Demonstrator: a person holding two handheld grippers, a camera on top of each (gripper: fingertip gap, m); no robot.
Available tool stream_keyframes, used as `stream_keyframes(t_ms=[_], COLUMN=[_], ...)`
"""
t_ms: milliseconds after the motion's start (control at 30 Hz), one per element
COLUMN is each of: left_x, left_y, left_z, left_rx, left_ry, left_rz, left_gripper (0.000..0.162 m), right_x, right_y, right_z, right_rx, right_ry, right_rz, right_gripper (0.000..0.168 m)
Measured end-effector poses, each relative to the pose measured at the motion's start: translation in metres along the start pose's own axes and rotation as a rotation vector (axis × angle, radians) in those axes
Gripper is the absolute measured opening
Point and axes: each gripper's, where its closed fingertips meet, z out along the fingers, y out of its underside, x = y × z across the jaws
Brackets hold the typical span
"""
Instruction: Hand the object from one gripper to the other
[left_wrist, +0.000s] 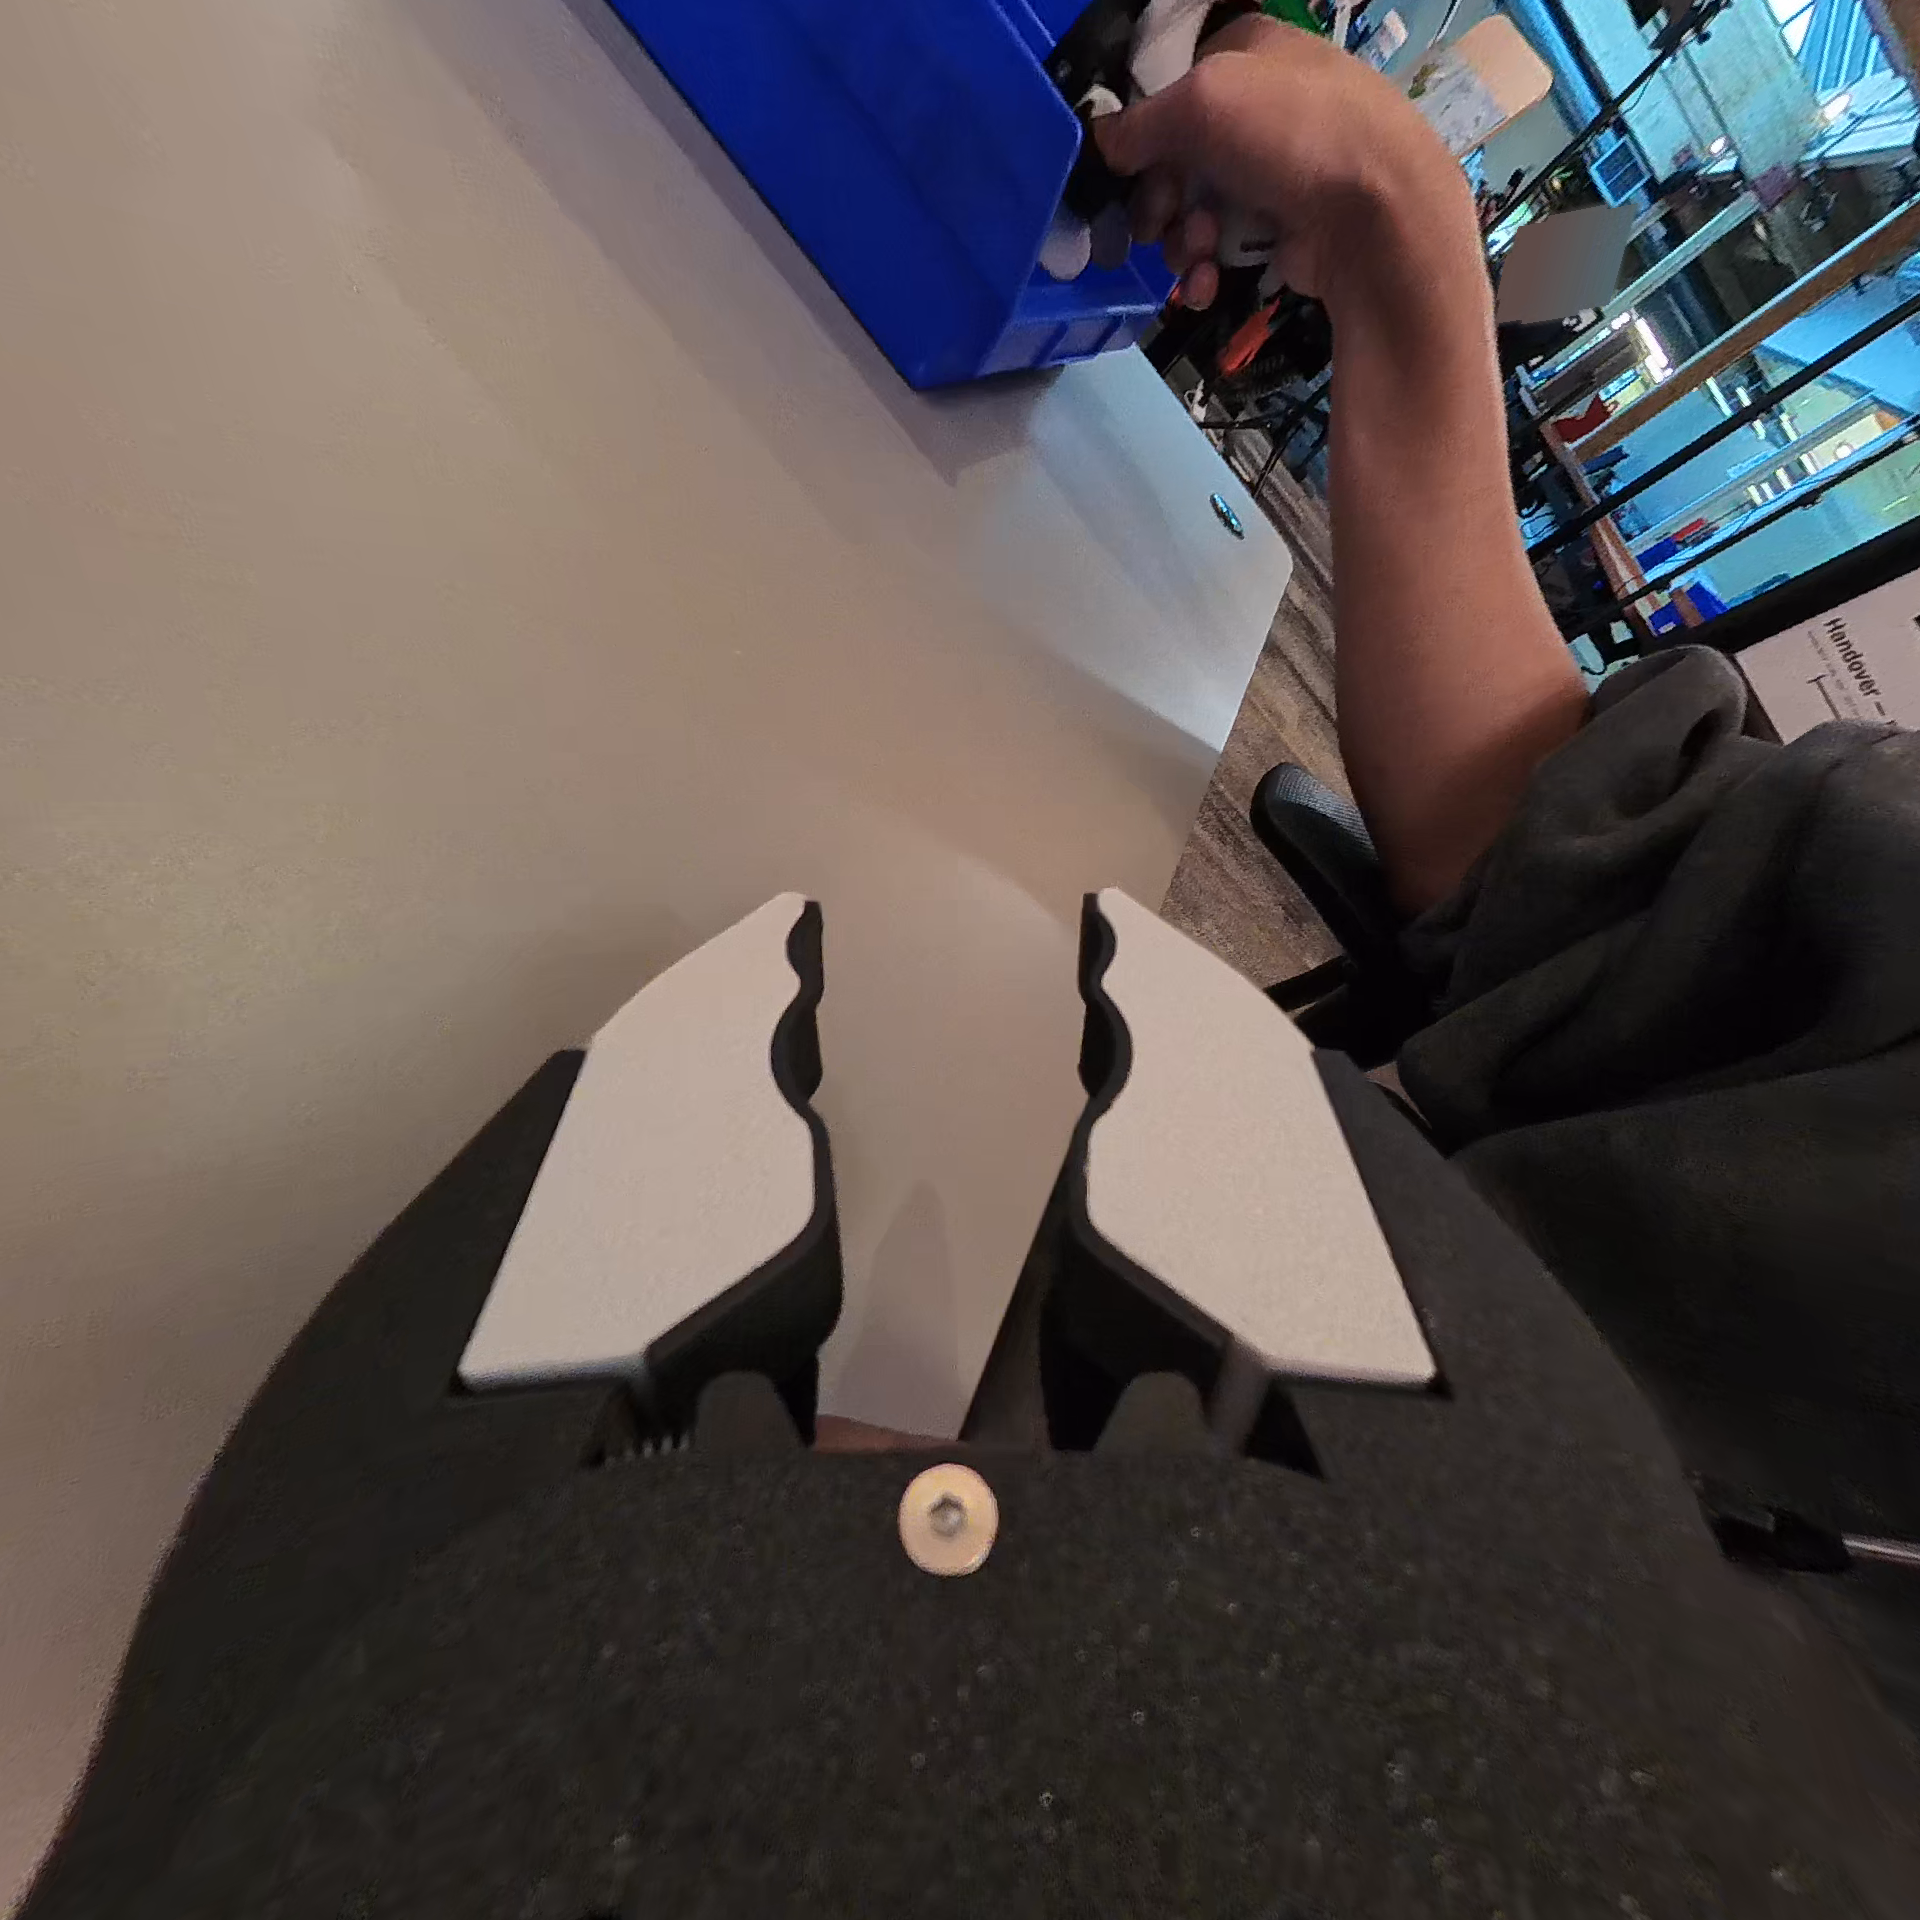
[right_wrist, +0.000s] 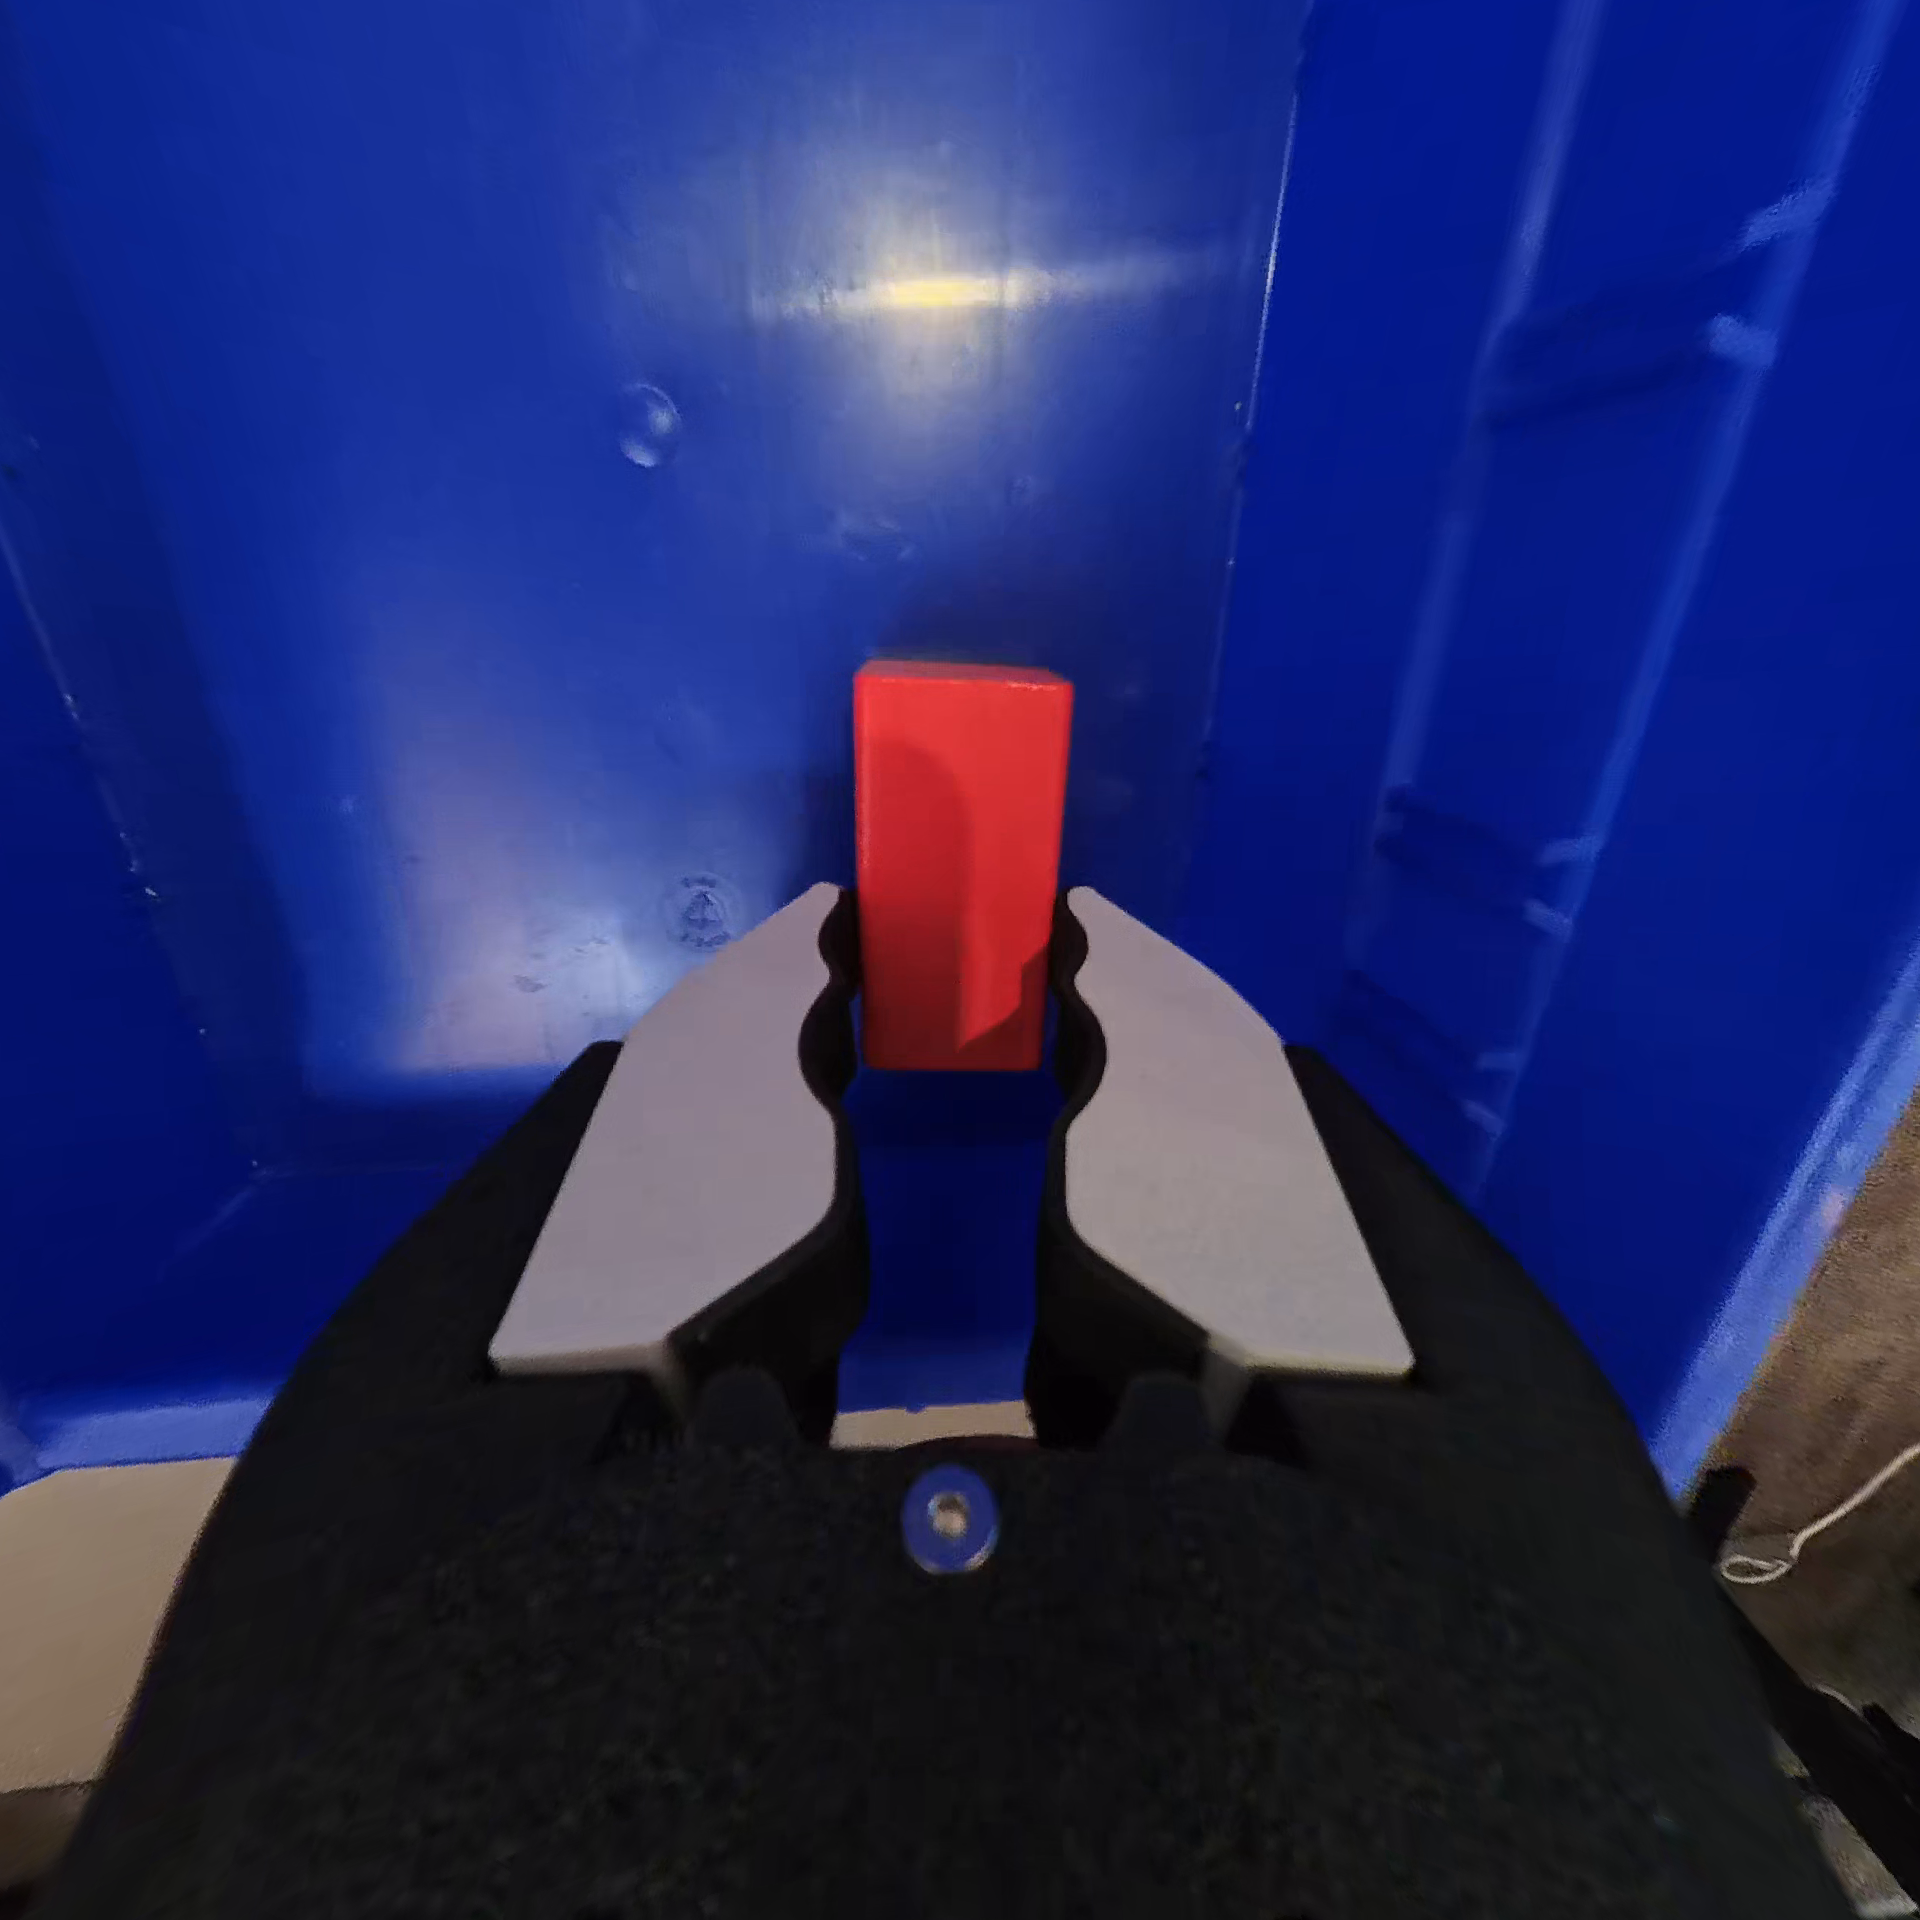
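A red rectangular block (right_wrist: 961, 831) is inside the blue bin (right_wrist: 520, 520). My right gripper (right_wrist: 956, 920) has its fingertips pressed on both long sides of the block's near half, shut on it. The block's far end sticks out beyond the tips. My left gripper (left_wrist: 951, 914) is open and empty, tilted over the white table (left_wrist: 416, 623), well short of the bin. In the left wrist view the bin (left_wrist: 883, 156) stands at the table's far end, and a person's hand (left_wrist: 1278, 166) holds the right gripper's handle at its opening. The block is hidden in that view.
The table's edge (left_wrist: 1226, 665) runs down the right, with wood floor and a black office chair (left_wrist: 1320, 862) beyond. A grey sleeve (left_wrist: 1662, 935) fills the right side. The bin's ribbed side wall (right_wrist: 1558, 623) stands close on the right of my right gripper.
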Motion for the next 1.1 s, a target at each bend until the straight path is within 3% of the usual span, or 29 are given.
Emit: stream_keyframes(t_ms=[133,233,400,500,567,600,733,967,1100], left_x=[-0.001,-0.002,-0.008,-0.019,-0.032,-0.041,-0.068,-0.133,-0.197], left_y=[0.001,0.001,-0.002,-0.007,-0.012,-0.016,-0.052,-0.092,-0.107], left_z=[0.001,0.002,-0.002,-0.012,-0.026,-0.036,-0.093,-0.16,-0.178], left_rx=[-0.009,-0.015,-0.003,0.004,0.004,-0.008,-0.011,-0.289,-0.411], left_ry=[-0.014,-0.037,-0.089,-0.178,-0.284,-0.355,-0.628,-0.814,-0.889], left_rz=[0.016,0.034,0.078,0.138,0.166,0.178,0.343,0.441,0.284], left_gripper=[0.047,0.048,0.049,0.05,0.047,0.046,0.047,0.048,0.047], right_x=[0.003,0.009,-0.025,-0.104,-0.163,-0.179,-0.207,-0.205,-0.2], right_y=[-0.001,-0.01,-0.023,0.0,0.047,0.069,0.127,0.135,0.138], right_z=[0.0,-0.039,-0.174,-0.207,-0.189,-0.17,-0.115,-0.099,-0.1], right_rx=[0.026,0.15,0.654,0.948,0.959,0.905,0.863,0.91,0.882], right_ry=[0.02,0.051,-0.018,-0.334,-0.618,-0.681,-0.748,-0.615,-0.657], right_rz=[-0.011,0.001,-0.088,-0.221,-0.326,-0.336,-0.331,-0.424,-0.405], right_gripper=[0.036,0.046,0.045,0.046,0.059,0.06,0.061,0.06,0.053])
